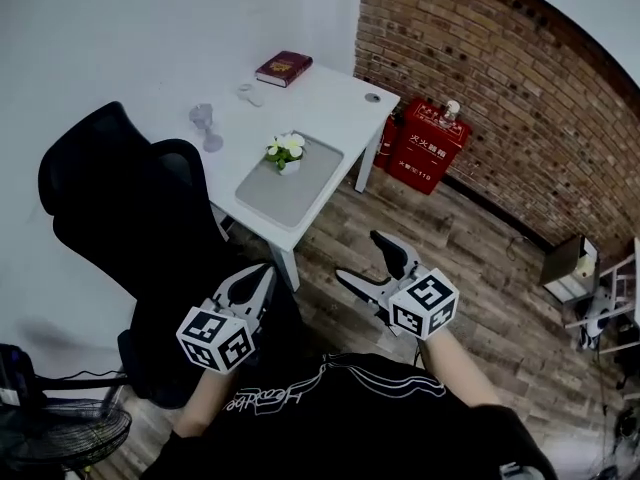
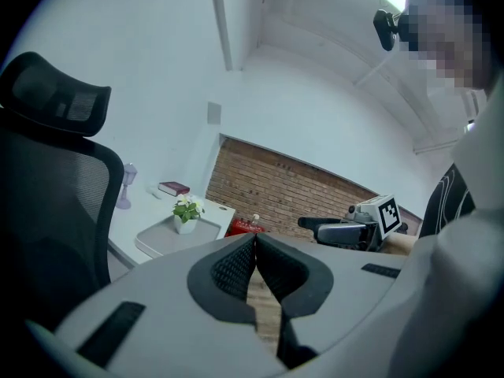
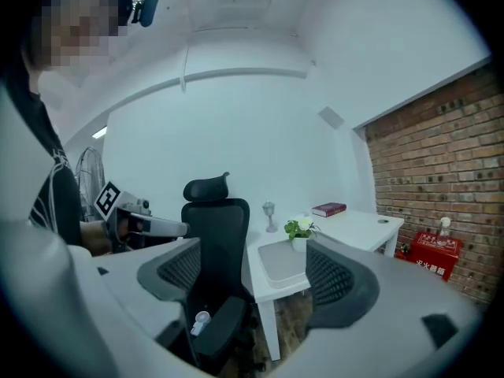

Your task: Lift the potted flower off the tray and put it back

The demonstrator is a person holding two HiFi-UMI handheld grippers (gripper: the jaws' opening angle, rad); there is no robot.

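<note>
1. The potted flower [image 1: 285,152] stands upright on the grey tray [image 1: 305,196], near its far end, on the white counter [image 1: 335,98].
2. The left claw [image 1: 262,274] is clenched on nothing, its pads pressed together. It is held low in front of the person, well apart from the counter, with the black chair [image 1: 120,198] beside it.
3. The right claw [image 1: 358,256] is released, its jaws spread wide and empty. It is also well apart from the tray.
4. Neither claw touches the pot, so as things lie no lift is under way.
5. With the flower on the tray, the task looks either not yet begun or already complete, and these views probably cannot settle which.
</note>
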